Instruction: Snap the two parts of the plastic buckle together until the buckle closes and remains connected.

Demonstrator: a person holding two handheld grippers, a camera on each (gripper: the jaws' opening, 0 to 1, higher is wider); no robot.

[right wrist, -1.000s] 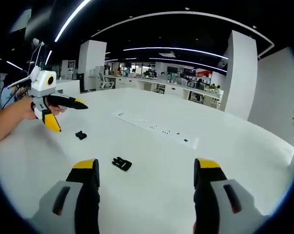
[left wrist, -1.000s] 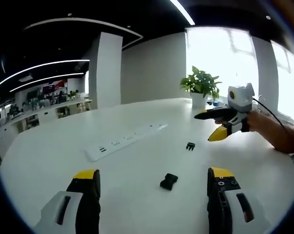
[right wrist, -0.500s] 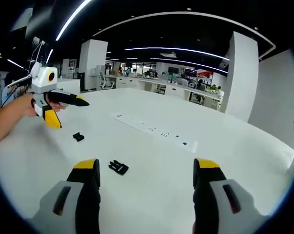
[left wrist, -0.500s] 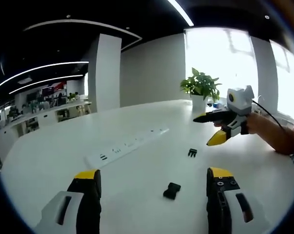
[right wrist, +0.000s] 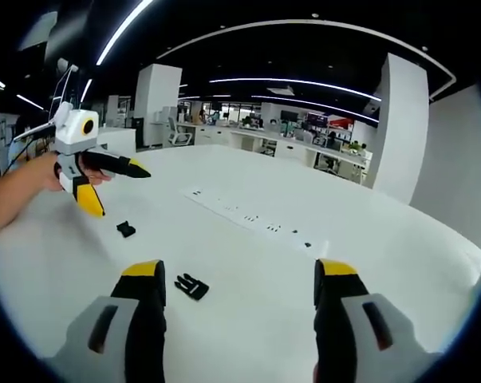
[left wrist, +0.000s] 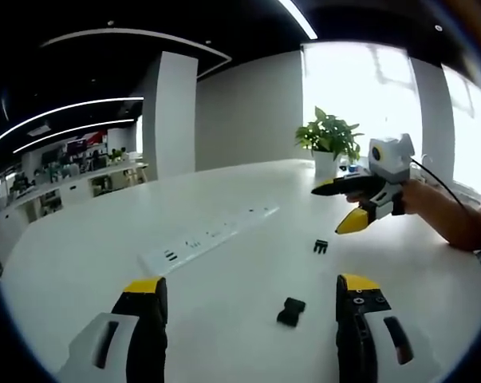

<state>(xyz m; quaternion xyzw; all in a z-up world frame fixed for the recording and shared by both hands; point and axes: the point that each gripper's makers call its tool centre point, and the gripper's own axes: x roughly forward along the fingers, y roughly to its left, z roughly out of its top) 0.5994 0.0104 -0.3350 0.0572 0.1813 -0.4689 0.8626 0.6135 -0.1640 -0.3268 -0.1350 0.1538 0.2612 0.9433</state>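
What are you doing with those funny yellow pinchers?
A person holds a gripper in each hand over a white table. Two small black buckle parts lie apart on it: the socket part in front of the left gripper, and the pronged part in front of the right gripper. Both grippers are open and hold nothing. A white power strip lies further back, and a potted plant stands at the table's far edge. Nothing is snapped together yet.

Two small black buckle halves lie apart on the white table. The socket half [left wrist: 291, 311] lies near. The pronged half [left wrist: 321, 246] lies farther off.
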